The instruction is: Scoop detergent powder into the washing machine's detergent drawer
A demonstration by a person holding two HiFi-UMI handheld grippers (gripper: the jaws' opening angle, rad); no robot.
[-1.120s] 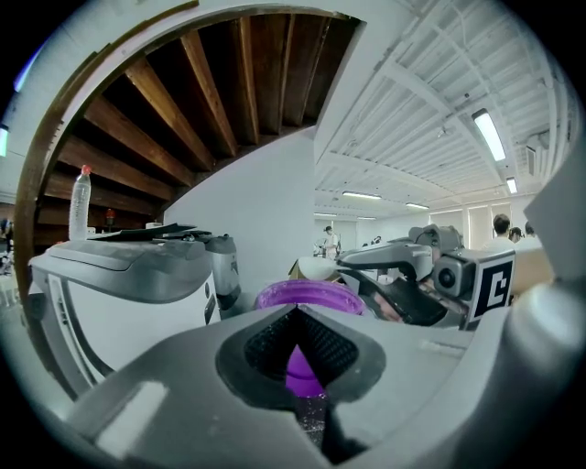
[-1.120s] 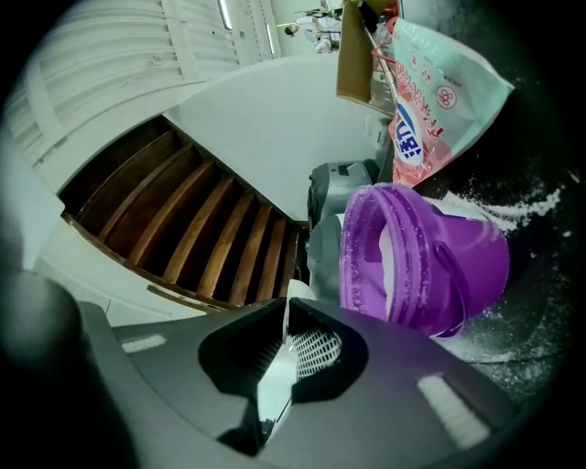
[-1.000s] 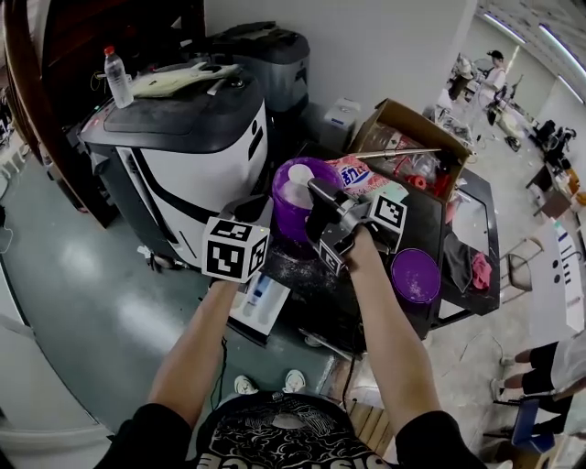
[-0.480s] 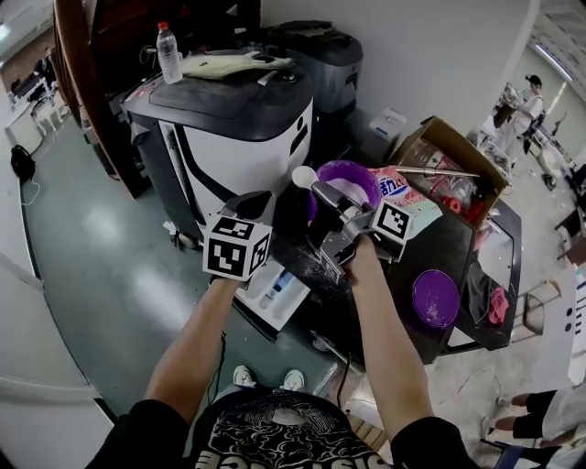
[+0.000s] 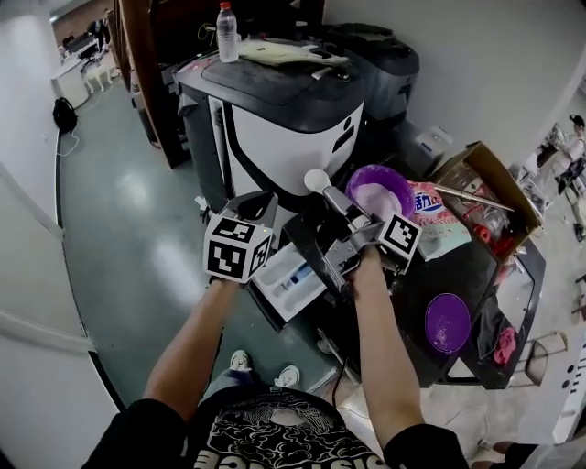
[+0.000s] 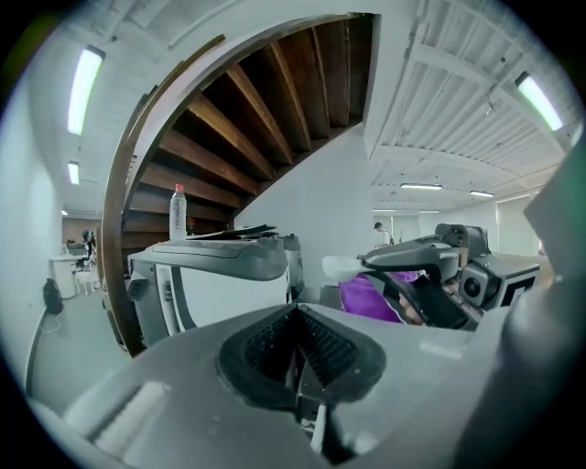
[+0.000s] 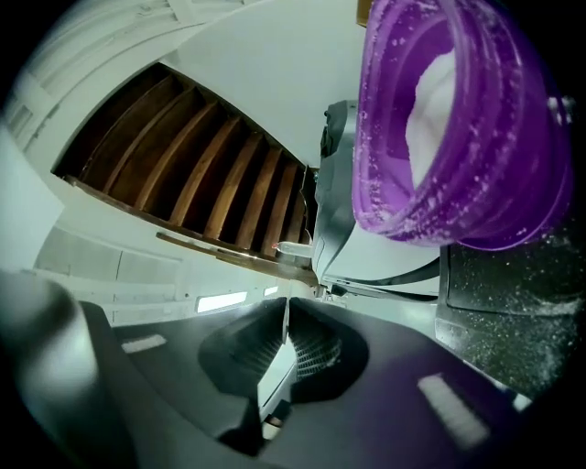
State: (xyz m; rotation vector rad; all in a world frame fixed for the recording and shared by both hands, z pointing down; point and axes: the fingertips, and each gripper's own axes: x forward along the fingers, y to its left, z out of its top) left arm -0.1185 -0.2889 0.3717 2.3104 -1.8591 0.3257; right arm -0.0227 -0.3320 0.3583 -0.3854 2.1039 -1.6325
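Head view, nearest first: two bare forearms reach forward, each hand holding a gripper with a marker cube. The left gripper (image 5: 259,203) hangs over the floor to the left of the detergent drawer (image 5: 291,280), a white tray with a blue part inside, which sits low between the two grippers. In the left gripper view its fingers (image 6: 275,353) are pressed together with nothing that I can make out between them. The right gripper (image 5: 343,209) is raised above the near edge of the black bench (image 5: 430,275). In the right gripper view its fingers (image 7: 316,353) are clamped on the flat white handle of the scoop (image 7: 275,376). The scoop's round white head (image 5: 318,179) is held in the air beyond the drawer, just left of the purple tub (image 5: 380,194). The tub stands on the bench with white detergent powder (image 7: 435,96) heaped inside, and loose grains speckle the bench beside it. A purple lid (image 5: 448,322) lies further right on the bench, well apart from the tub, and a detergent bag (image 5: 432,209) rests behind the tub beside a cardboard box (image 5: 490,179). Farther back stands the washing machine (image 5: 275,114), white-fronted with a dark top, with a clear bottle (image 5: 227,20) upright on its top.
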